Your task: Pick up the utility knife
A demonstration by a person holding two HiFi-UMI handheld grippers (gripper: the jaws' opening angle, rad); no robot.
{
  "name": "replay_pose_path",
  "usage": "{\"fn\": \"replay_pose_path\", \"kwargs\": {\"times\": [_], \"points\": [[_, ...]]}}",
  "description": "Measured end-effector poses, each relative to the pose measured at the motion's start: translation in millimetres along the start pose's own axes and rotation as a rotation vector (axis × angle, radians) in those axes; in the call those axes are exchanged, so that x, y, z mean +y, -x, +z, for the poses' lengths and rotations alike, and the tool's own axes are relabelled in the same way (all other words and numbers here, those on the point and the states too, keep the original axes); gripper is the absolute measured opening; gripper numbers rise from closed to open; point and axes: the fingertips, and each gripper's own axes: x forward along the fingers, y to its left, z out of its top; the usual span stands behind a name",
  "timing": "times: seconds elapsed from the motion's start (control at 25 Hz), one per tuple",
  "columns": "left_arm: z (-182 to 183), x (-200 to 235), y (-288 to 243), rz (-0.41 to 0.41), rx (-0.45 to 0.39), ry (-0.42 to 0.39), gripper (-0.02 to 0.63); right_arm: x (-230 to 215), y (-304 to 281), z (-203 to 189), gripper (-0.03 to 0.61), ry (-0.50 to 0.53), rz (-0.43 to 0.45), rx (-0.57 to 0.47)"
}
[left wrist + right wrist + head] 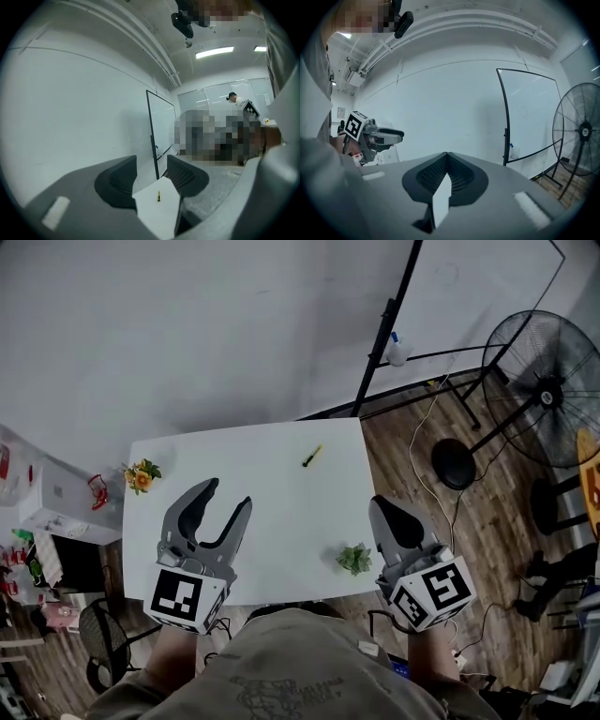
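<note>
The utility knife (311, 457) is a small yellow and black tool lying on the white table (272, 512) near its far edge. It shows again as a tiny yellow mark (158, 196) between the jaws in the left gripper view. My left gripper (228, 497) hovers over the table's near left part, open, nothing in it, well short of the knife. My right gripper (384, 507) is at the table's near right edge with its jaws pressed together and empty; in its own view the tips meet (447, 154).
A small green plant (354, 559) sits by the right gripper. An orange flower bunch (141, 475) lies at the table's left edge. A whiteboard stand (384, 329) and a floor fan (548, 390) stand beyond on the right. Cluttered shelves (47, 521) are at left.
</note>
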Motion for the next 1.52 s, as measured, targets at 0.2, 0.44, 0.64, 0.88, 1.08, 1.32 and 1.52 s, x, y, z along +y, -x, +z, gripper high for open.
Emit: {"fn": "replay_pose_path", "kwargs": {"times": [0.2, 0.44, 0.64, 0.88, 1.08, 1.32, 1.52], "points": [[-15, 7, -19, -0.038, 0.036, 0.003, 0.206, -7, -9, -3, 0.028, -0.009, -0.025, 0.009], [-34, -2, -67, -0.137, 0.1, -0.084, 0.206, -25, -21, -12, 0.028, -0.024, -0.053, 0.029], [-67, -5, -122, -0.181, 0.165, -0.1, 0.206, -44, -34, -30, 0.028, -0.035, -0.07, 0.066], [-127, -14, -183, -0.235, 0.278, -0.079, 0.206, -77, -50, -53, 0.029, -0.065, -0.107, 0.097], [-168, -23, -221, -0.248, 0.329, -0.07, 0.198, -98, -67, -82, 0.028, -0.089, -0.121, 0.14], [-225, -37, -262, -0.288, 0.421, -0.069, 0.198, -114, -94, -128, 0.028, -0.106, -0.112, 0.222], [-276, -45, -292, -0.335, 0.504, -0.068, 0.198, -117, -112, -167, 0.029, -0.129, -0.104, 0.298]]}}
